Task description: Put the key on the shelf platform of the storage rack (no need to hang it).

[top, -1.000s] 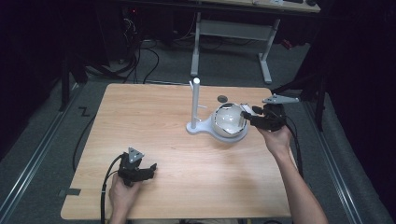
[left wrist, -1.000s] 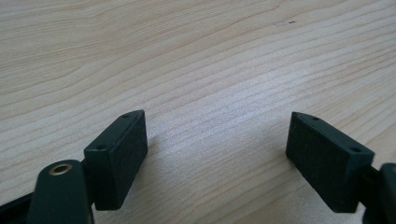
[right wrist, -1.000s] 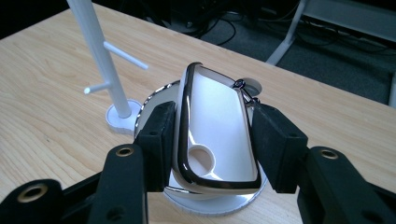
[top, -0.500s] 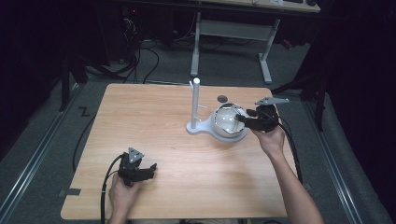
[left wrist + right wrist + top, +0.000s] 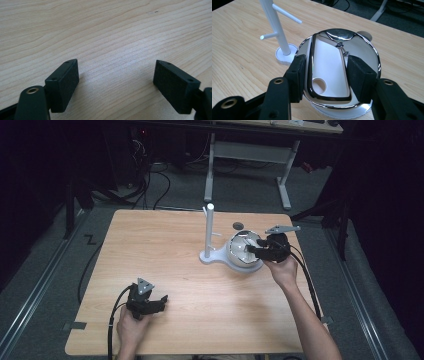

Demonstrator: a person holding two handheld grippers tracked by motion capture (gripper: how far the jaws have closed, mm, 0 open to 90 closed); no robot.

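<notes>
Movement since the earlier high-view frames is confined to the right gripper [image 5: 256, 247]: it stood at the right edge of the chrome object [image 5: 243, 251] a second ago and has since edged leftward over it, the hand [image 5: 283, 270] following. The left gripper [image 5: 159, 301] has stayed where it was, in the lower left of the high view, resting on the table [image 5: 165, 245].

Right gripper view: the right gripper [image 5: 323, 75] has its jaws apart, one on each side of a raised chrome loop [image 5: 312, 62] on top of the object. The left pad lies against or just beside the loop's left bar; the right pad sits close to the right bar — contact cannot be told. Nothing is clamped.

Left gripper view: the left gripper [image 5: 116, 80] stands wide open over bare wood, holding nothing.

Chrome object: round, mirror-polished, domed at the far rim, seated on a white base [image 5: 342, 113] right of centre in the high view. The loop is a rounded, bent chrome bar framing a matt white panel [image 5: 327, 65] with a round hole [image 5: 319, 85] near its lower end.

White stand [image 5: 277, 32]: smooth, slim upright post with two thin side pegs, on a round foot, touching or just beside the object's left edge.

Table: pale wood-grain laminate, rectangular, rounded corners. Gripper pads — black, matt, finely textured blocks.
</notes>
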